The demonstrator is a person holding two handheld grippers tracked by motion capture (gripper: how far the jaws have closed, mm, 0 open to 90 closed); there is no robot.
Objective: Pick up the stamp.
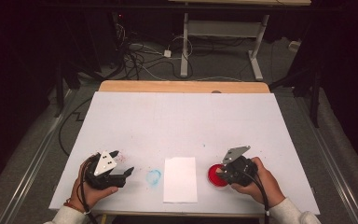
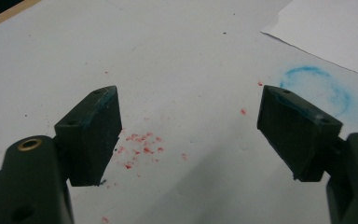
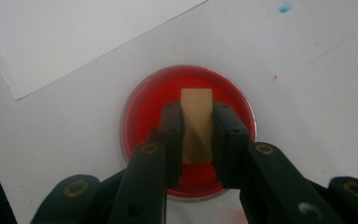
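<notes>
Right gripper (image 3: pixel 198 135) clamps one tan block (image 3: pixel 196 116) over one red ink dish (image 3: pixel 144 107), near the table's front right. Left gripper (image 2: pixel 189 135) hangs with jaws wide apart, empty, over red specks (image 2: pixel 142 149). One paper sheet (image 1: pixel 180 179) lies between them. A tilted lift could drip ink, adding to one blue ring (image 1: pixel 154 177).

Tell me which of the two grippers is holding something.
The right gripper: its jaws are clamped on a tan block over the red dish. The left gripper stands open over bare table.
</notes>
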